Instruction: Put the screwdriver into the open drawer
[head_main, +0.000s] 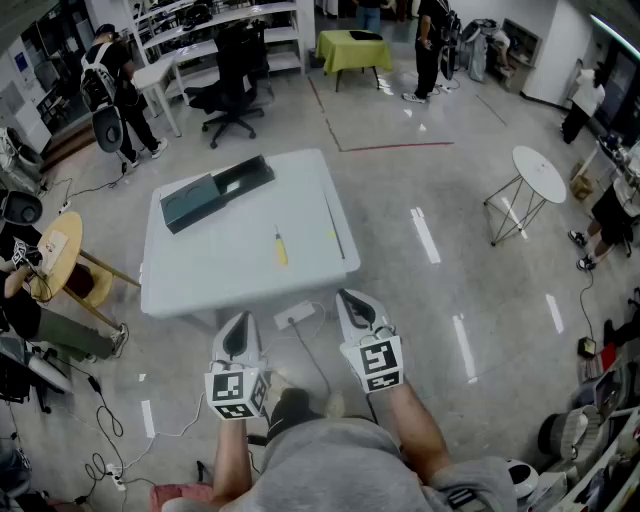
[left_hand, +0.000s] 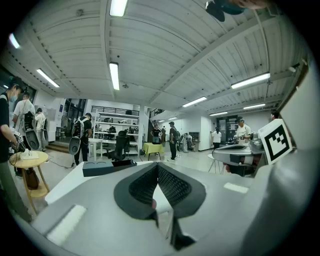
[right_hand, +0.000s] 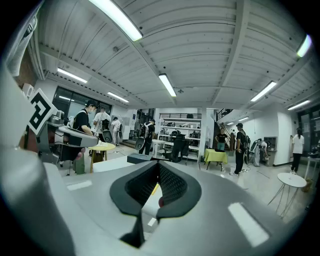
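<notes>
Head view: the screwdriver (head_main: 281, 248) lies mid-tabletop (head_main: 220, 275). Its long axis runs away from you, yellow handle nearest. The open drawer (head_main: 215, 192) sits back-left of it. Your left gripper (head_main: 238, 320) and right gripper (head_main: 352, 300) hover short of the tabletop's near edge.
Left gripper view: jaws together, empty.
Right gripper view: jaws together, empty.

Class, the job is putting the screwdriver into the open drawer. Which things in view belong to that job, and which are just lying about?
Belong to the job: yellow screwdriver; dark drawer unit, drawer open; white table; left gripper and right gripper, both shut, empty.

Just lying about: power strip on the floor; black office chair; round white side table; green-covered table.
</notes>
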